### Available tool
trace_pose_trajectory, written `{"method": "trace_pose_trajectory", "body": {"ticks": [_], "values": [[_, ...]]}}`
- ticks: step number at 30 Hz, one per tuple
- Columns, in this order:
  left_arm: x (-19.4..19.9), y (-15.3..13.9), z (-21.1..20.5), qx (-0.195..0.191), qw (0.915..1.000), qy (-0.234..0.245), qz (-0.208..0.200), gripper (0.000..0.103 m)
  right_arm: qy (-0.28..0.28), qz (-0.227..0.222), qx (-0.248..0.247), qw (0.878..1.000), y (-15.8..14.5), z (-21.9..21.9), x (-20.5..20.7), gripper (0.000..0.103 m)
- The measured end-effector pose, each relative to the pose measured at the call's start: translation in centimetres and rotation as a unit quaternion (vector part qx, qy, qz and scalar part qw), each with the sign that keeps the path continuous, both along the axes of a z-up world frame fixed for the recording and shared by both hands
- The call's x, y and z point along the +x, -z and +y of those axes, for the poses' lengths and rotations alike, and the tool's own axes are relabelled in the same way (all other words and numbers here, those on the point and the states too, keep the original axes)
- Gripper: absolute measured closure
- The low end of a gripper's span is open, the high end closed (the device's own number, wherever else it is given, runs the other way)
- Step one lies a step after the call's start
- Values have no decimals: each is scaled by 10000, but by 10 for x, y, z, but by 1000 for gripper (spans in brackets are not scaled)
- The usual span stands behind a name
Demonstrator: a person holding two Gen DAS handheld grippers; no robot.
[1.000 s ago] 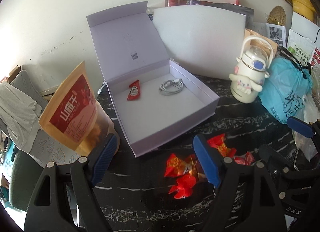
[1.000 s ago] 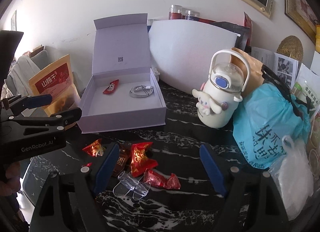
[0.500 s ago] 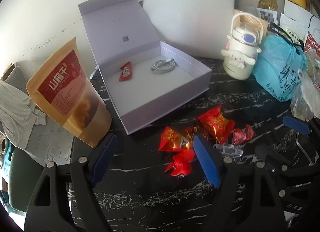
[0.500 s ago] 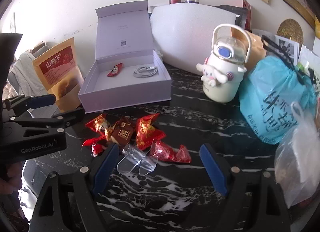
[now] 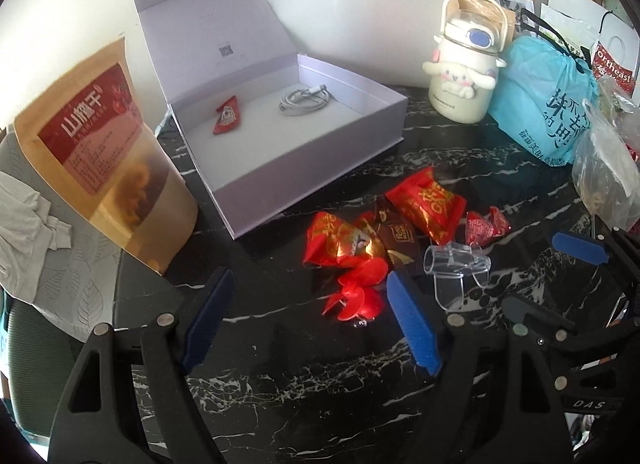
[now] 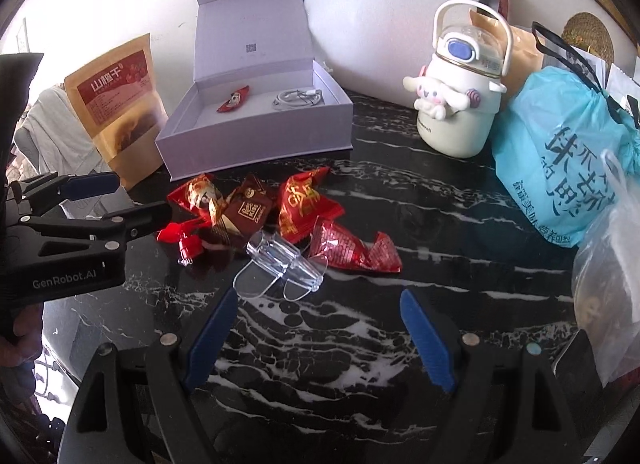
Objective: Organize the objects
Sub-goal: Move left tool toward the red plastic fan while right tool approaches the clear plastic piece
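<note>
The shiny red foil snack packets (image 6: 304,200) sat heaped on the black marble table (image 6: 360,328), just before the open lavender box (image 5: 304,132). Both the left gripper (image 5: 308,316) and right gripper (image 6: 316,328) hung spread, empty. Best bet: pinch one packet's edge, skipping the clear plastic clip (image 6: 280,264).

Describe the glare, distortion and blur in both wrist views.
Left wrist view: strong fisheye bending with dark corners; the open white cardboard box looks washed out by daylight. Right wrist view: same curved edges; window light glints on the black marble tabletop and the clear plastic clip; no noticeable motion blur.
</note>
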State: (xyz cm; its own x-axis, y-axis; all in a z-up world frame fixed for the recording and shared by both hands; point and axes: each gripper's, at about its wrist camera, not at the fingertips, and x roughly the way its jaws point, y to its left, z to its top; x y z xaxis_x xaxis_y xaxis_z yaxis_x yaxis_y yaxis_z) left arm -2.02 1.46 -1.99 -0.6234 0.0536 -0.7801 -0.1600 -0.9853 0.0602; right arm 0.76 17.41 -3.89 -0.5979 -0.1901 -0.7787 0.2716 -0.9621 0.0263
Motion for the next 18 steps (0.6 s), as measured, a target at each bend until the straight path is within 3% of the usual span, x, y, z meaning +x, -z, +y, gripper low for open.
{"method": "trace_pose_trajectory", "body": {"ticks": [11, 18], "values": [[-5, 22, -3, 101, 9992, 335, -187, 25, -82, -255, -66, 9996, 24, -13, -11, 19], [-6, 29, 6, -233, 9971, 719, -113, 25, -121, -332, -95, 9993, 34, -19, -18, 19]]}}
